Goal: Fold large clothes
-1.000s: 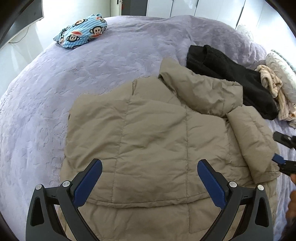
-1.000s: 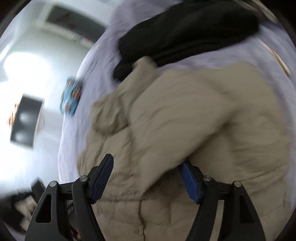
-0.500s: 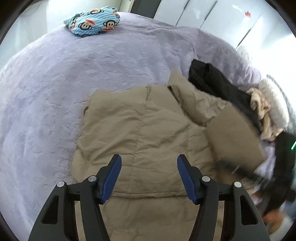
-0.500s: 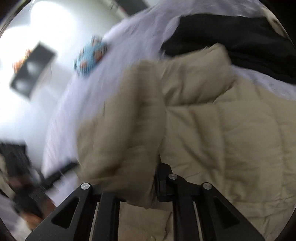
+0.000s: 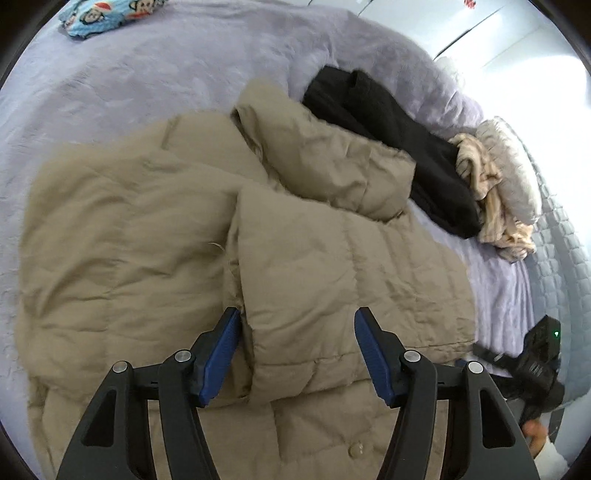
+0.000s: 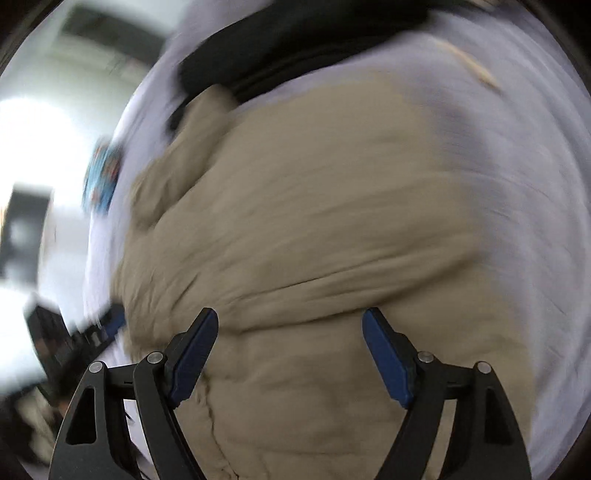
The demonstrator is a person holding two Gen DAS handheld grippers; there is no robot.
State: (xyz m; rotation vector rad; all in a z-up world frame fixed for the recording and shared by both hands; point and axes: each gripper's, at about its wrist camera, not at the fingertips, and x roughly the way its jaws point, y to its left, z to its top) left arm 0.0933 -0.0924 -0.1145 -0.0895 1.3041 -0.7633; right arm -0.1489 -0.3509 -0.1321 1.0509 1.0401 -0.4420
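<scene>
1. Lilac plush bedspread (image 5: pixel 155 74) covers the bed and fills most of the left wrist view; a quilted grey cover (image 5: pixel 554 251) edges it at three o'clock.
2. The beige padded jacket (image 5: pixel 129 229) lies spread on the bedspread in the middle of that view, reaching from nine o'clock past the centre. One sleeve (image 5: pixel 332 266) is folded across its body, its cuff end near six o'clock; the other sleeve (image 5: pixel 325 155) lies bunched toward one o'clock. A button (image 5: pixel 354 449) shows at six o'clock.
3. A black garment (image 5: pixel 388 129) lies just beside the jacket at one o'clock, touching the bunched sleeve.
4. A cream striped cloth (image 5: pixel 491 206) and a pale knitted piece (image 5: pixel 513 166) sit at two to three o'clock, against the black garment.
5. A blue monkey-print bundle (image 5: pixel 110 14) rests well apart at eleven o'clock.
6. The left gripper (image 5: pixel 297 354) hovers over the folded sleeve, its fingers (image 5: pixel 221 354) spread, one blue pad just beside the sleeve's edge; nothing is pinched.
7. The right gripper (image 6: pixel 290 360), seen in its own blurred view, has its fingers (image 6: pixel 388 365) spread wide over the jacket (image 6: pixel 295 221); the jaws have just been opening, and no cloth is pressed between them. In the left wrist view it shows dimly at four o'clock (image 5: pixel 532 365).
</scene>
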